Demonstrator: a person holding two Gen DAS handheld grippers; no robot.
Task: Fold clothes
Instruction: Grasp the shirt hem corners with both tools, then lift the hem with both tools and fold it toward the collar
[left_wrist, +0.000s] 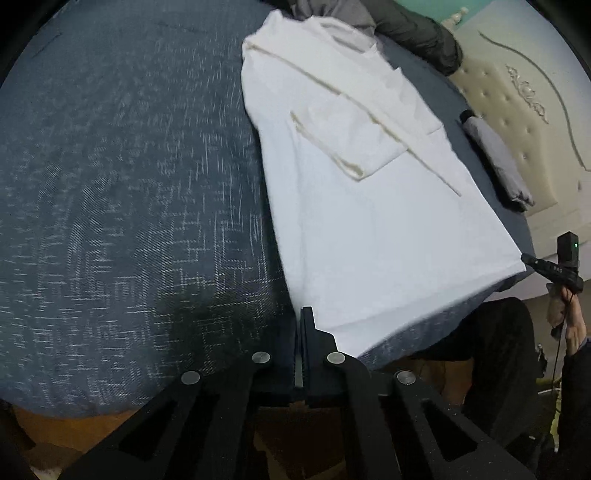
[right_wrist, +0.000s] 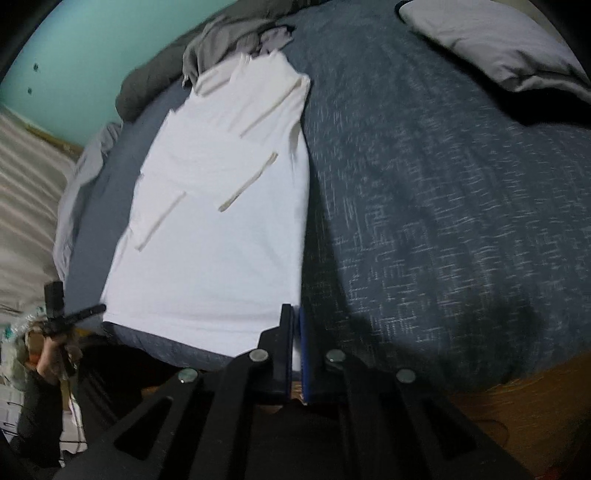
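Soft white cloth shirt (left_wrist: 369, 221) lies on coarse-woven, matt blue bedspread (left_wrist: 129, 184).

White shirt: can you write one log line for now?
white shirt: sleeves folded in, flat on bed | left hand-held gripper: shut on hem corner | right hand-held gripper: shut on other corner

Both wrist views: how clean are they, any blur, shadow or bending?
Left wrist: strong fisheye bulge, white shirt slightly motion-smeared, dark shadow on the blue bedspread ahead of the tool. Right wrist: same bulge, shirt edges blurrier, shadow along its right side; dim lighting, no glare.
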